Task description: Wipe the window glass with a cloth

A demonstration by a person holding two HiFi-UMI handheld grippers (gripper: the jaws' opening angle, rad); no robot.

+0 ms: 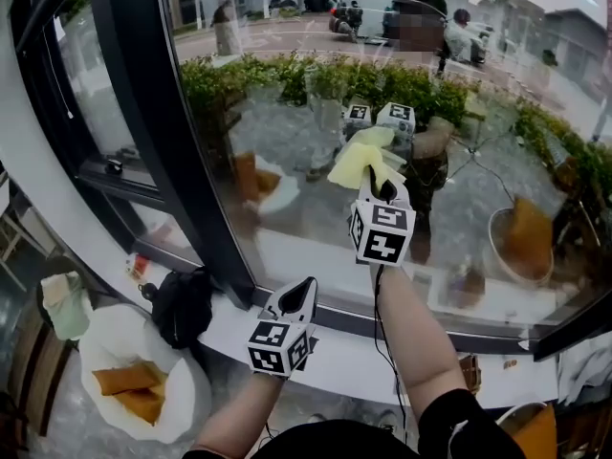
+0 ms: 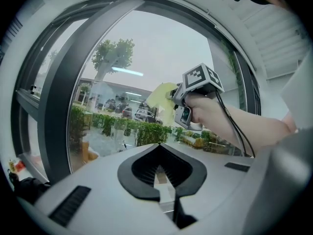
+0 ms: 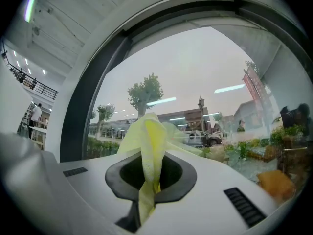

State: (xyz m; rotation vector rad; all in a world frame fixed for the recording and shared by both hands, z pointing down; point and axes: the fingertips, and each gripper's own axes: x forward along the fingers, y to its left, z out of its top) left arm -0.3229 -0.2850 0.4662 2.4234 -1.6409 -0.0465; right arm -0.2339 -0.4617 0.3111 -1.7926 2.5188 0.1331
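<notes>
A large window pane [image 1: 316,94] in a dark frame fills the head view. My right gripper [image 1: 381,191] is raised at the glass, shut on a yellow cloth [image 1: 361,161] whose free end lies against or very near the pane. In the right gripper view the yellow cloth [image 3: 146,155] hangs pinched between the jaws and fans out above them. My left gripper [image 1: 298,299] rests low by the white sill, shut with nothing in it. The left gripper view shows its closed jaws and, beyond them, the right gripper [image 2: 183,99] with the cloth [image 2: 161,98].
A thick dark mullion [image 1: 163,113] stands left of the pane. On the white sill [image 1: 382,357] lies a black bag [image 1: 182,304]. Below left stand a white round seat with orange cushions [image 1: 134,390] and a pale green object [image 1: 65,304]. Outside are hedges and parked cars.
</notes>
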